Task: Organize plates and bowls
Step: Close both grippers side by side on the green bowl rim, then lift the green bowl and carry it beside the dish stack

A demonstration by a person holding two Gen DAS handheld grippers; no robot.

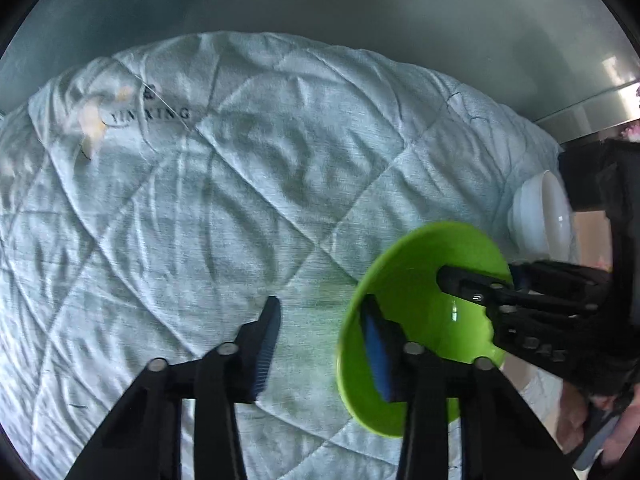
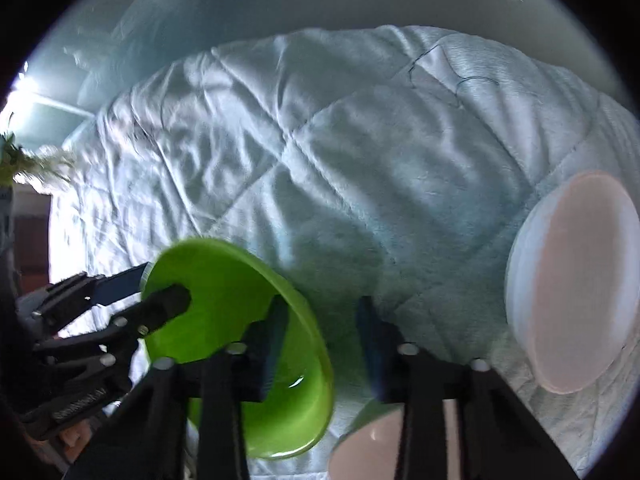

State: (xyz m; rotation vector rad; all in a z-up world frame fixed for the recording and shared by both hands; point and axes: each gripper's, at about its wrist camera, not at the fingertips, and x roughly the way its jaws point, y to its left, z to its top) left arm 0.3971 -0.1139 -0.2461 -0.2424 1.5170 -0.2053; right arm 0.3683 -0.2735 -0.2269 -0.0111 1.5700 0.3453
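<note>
Green bowl (image 1: 416, 280) is seen at lower right of the left wrist view, tipped on edge above the quilted blanket (image 1: 200, 200). The left gripper (image 1: 320, 344) is spread wide: its right finger reaches inside the bowl, its left finger is out over bare quilt, so nothing is clamped by it. From the right edge, the right gripper (image 1: 476, 280) is seen coming in with one finger inside the bowl and the other apparently behind the rim; whether the wall is actually pinched cannot be told. A white bowl (image 1: 540, 216) is glimpsed just beyond, at the right edge, also on its side.

Over to the right wrist view. The green bowl (image 2: 240, 312) is now found at lower left, with the left finger of the right gripper (image 2: 320, 340) inside it and the right finger outside on the quilt (image 2: 360, 140); the jaws are parted wide, and a firm hold is not shown. The left gripper (image 2: 160, 288) is seen at the left edge, straddling the far rim. A white bowl (image 2: 572, 292) is lying at the right edge, and a pale dish (image 2: 368, 448) is cut off at the bottom.

Progress is judged early: nothing is stacked, three pieces are scattered apart, and the green bowl is only being handled between the two tools.
</note>
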